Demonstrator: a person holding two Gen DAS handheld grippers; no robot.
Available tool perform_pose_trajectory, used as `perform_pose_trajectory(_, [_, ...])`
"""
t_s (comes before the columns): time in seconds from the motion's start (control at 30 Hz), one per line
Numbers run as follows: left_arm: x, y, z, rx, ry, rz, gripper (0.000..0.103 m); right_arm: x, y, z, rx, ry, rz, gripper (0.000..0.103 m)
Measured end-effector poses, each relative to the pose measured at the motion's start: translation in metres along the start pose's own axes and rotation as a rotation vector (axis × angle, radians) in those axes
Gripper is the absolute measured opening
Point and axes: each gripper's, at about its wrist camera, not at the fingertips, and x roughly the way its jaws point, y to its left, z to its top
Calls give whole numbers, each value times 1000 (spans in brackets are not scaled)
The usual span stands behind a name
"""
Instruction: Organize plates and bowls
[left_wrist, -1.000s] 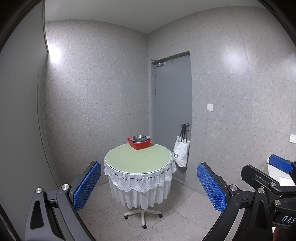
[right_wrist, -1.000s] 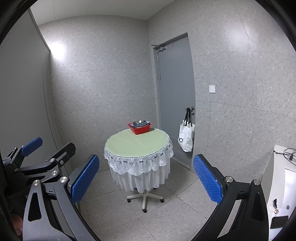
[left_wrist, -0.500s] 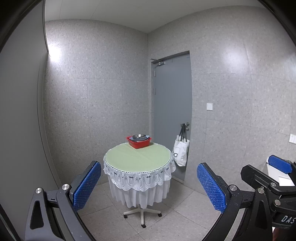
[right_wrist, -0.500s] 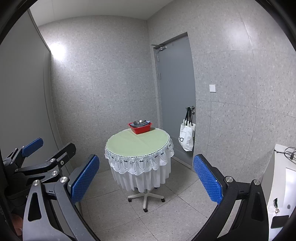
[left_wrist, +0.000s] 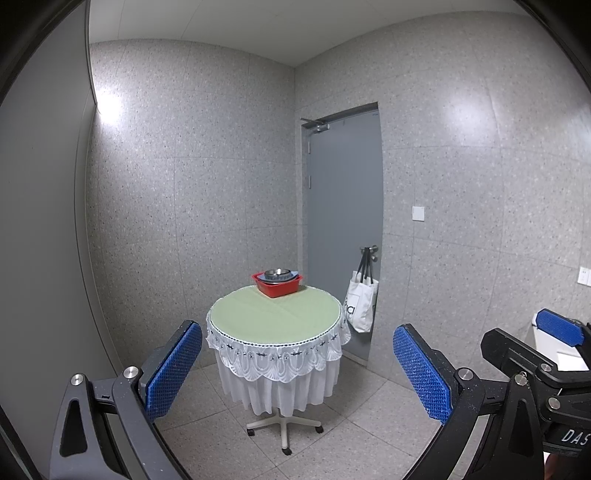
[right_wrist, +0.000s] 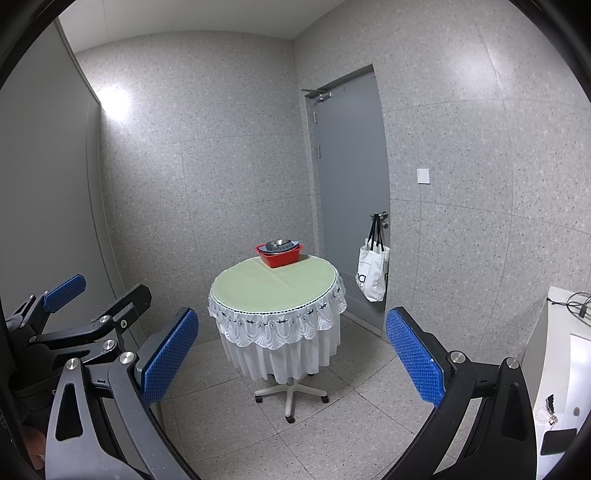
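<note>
A red tub (left_wrist: 277, 287) (right_wrist: 279, 255) stands at the far edge of a round table (left_wrist: 275, 316) (right_wrist: 275, 285) with a pale green top and a white lace skirt. Inside the tub lie a grey-blue plate and a metal bowl (left_wrist: 277, 274) (right_wrist: 277, 244). My left gripper (left_wrist: 297, 363) is open and empty, well short of the table. My right gripper (right_wrist: 291, 354) is open and empty too, equally far back. In the right wrist view the left gripper (right_wrist: 96, 301) shows at lower left.
A grey door (left_wrist: 343, 221) is behind the table on the right, with a white tote bag (left_wrist: 361, 304) hanging from its handle. A white unit (right_wrist: 561, 354) with cables stands at far right. The table rests on a wheeled base (right_wrist: 290, 397) over grey floor tiles.
Both views have shifted only slightly; the table sits a touch lower and farther in frame. Both grippers stay open.
</note>
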Motion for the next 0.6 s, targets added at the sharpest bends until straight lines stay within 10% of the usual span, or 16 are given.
perform_pose_trajectory(0.6, [0,1,-1,8,-2,2,102,-4,-2,-1,9,0,2,103])
